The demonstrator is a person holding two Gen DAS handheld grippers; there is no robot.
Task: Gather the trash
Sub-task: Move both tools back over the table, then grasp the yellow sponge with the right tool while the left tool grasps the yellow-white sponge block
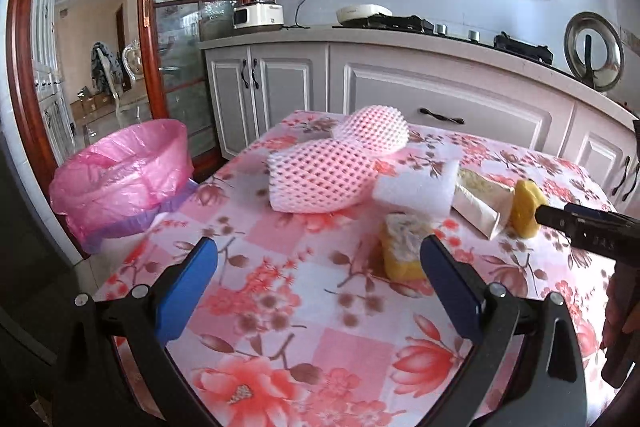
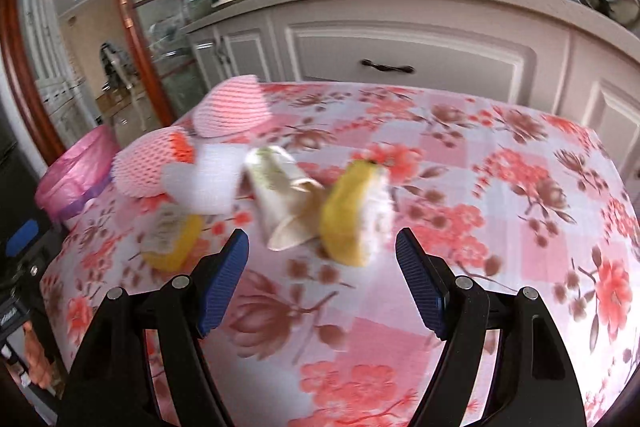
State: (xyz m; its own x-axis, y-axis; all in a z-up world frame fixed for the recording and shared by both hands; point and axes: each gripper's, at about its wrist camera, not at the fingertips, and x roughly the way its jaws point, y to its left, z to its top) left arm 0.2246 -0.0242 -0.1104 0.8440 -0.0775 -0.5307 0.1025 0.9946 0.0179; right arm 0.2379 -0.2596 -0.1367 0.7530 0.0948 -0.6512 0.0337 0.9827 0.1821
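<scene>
Trash (image 1: 324, 179) still litters the desk (image 1: 280, 307) at my twelve o'clock, the pink-lined bin (image 1: 120, 175) at ten looks unfilled, and both my jaws gape wide, holding nothing.

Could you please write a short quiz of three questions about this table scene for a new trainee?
1. True or false: the left gripper is holding a sponge.
2. What colour is the liner of the bin?
3. Which lies nearest the right gripper: A) foam net, B) yellow sponge, C) white foam block?

Key: 1 false, its jaws are open and empty; 2 pink; 3 B.
</scene>
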